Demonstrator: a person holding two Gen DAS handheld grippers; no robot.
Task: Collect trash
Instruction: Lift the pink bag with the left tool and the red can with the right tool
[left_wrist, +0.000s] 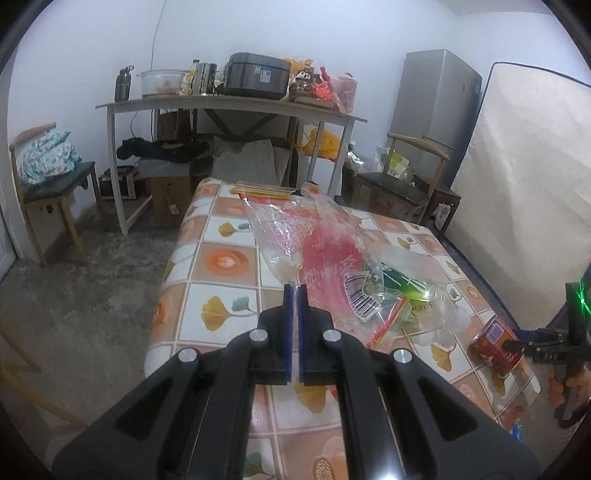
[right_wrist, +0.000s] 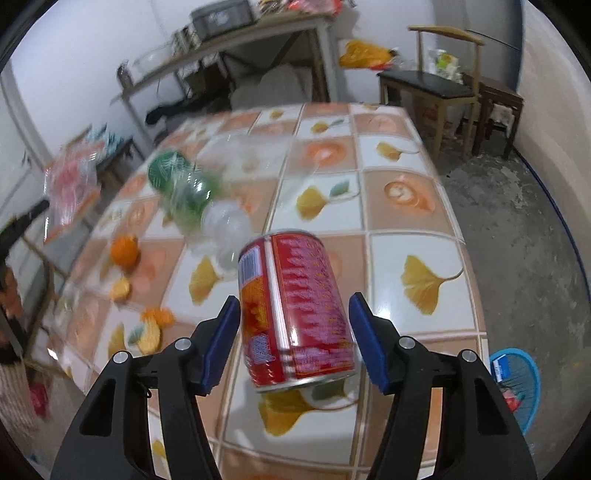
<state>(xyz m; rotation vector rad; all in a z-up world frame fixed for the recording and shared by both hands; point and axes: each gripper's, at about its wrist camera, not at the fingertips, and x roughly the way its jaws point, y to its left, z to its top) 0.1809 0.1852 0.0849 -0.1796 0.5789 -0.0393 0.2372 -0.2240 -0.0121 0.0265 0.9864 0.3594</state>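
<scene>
With the left tool (left_wrist: 294, 290) closed on the clear plastic bag (left_wrist: 295, 236), the right tool (right_wrist: 293, 325) straddles the red tin can (right_wrist: 295, 310) lying on the tiled surface (right_wrist: 406, 206), unclamped, so an off-centre squeeze could roll it away.

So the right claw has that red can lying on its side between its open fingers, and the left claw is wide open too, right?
Not quite. The left gripper is shut, its blue pads pressed together with nothing visible between them, as the left wrist view shows. The rest holds: the red can lies on its side between the right gripper's open fingers.
</scene>
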